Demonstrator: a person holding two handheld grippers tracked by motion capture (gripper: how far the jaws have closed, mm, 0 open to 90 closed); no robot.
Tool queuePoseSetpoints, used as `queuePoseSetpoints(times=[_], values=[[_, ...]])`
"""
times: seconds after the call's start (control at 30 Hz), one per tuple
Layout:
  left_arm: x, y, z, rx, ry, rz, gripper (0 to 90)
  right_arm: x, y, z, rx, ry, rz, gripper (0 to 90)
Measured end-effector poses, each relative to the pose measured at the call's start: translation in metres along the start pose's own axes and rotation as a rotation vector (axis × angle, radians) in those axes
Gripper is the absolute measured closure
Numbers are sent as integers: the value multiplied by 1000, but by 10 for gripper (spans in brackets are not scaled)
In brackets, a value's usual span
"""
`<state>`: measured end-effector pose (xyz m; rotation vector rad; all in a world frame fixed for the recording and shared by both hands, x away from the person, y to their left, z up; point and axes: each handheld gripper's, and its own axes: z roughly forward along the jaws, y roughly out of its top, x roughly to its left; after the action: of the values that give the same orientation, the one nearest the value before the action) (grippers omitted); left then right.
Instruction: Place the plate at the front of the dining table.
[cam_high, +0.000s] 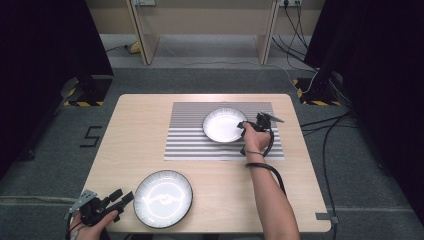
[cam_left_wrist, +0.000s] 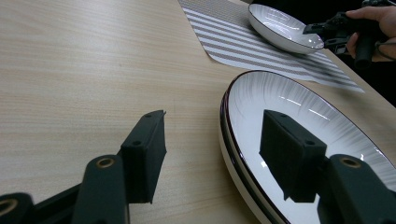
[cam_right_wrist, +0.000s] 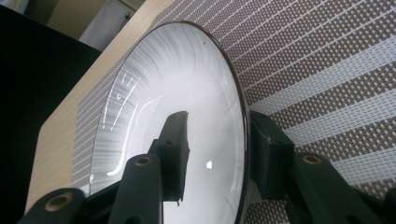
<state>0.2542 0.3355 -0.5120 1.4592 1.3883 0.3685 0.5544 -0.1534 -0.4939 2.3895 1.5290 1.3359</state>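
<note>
A small white plate with a dark rim (cam_high: 222, 125) (cam_right_wrist: 177, 79) lies on a striped placemat (cam_high: 190, 145) (cam_right_wrist: 327, 70) at the middle back of the table. At its right edge my right gripper (cam_high: 242, 125) (cam_right_wrist: 218, 116) is open: one jaw hangs over the plate's inside, the other stands outside the rim, and neither pad presses on it. A larger white plate (cam_high: 162, 198) (cam_left_wrist: 299, 107) sits near the front edge. My left gripper (cam_high: 125, 196) (cam_left_wrist: 212, 121) is open at its left side, one jaw over the plate and one over the bare wood.
The light wooden table (cam_high: 135, 130) has bare wood left of the placemat and between the two plates. Grey floor surrounds it, with black stands and cables at the back left and right. A cable trails from the right gripper along the forearm.
</note>
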Motion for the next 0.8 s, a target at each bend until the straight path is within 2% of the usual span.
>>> queuePoseSetpoints(times=[0.2, 0.47, 0.6, 0.67, 0.7, 0.8], values=[[1, 0, 0, 0, 1, 1, 405, 4, 1, -2, -11, -37, -44, 570], [0, 0, 0, 1, 0, 1, 405, 4, 3, -5, -21, -59, -54, 543], [0, 0, 0, 1, 0, 0, 405, 8, 4, -10, -67, -97, -118, 559], [0, 0, 1, 4, -3, 2, 405, 10, 6, -14, -80, -95, -117, 542], [0, 0, 1, 4, -5, 3, 405, 9, 8, -16, -87, -82, -100, 544], [-1, 0, 1, 4, -6, 2, 405, 10, 10, -20, -89, -73, -104, 540]])
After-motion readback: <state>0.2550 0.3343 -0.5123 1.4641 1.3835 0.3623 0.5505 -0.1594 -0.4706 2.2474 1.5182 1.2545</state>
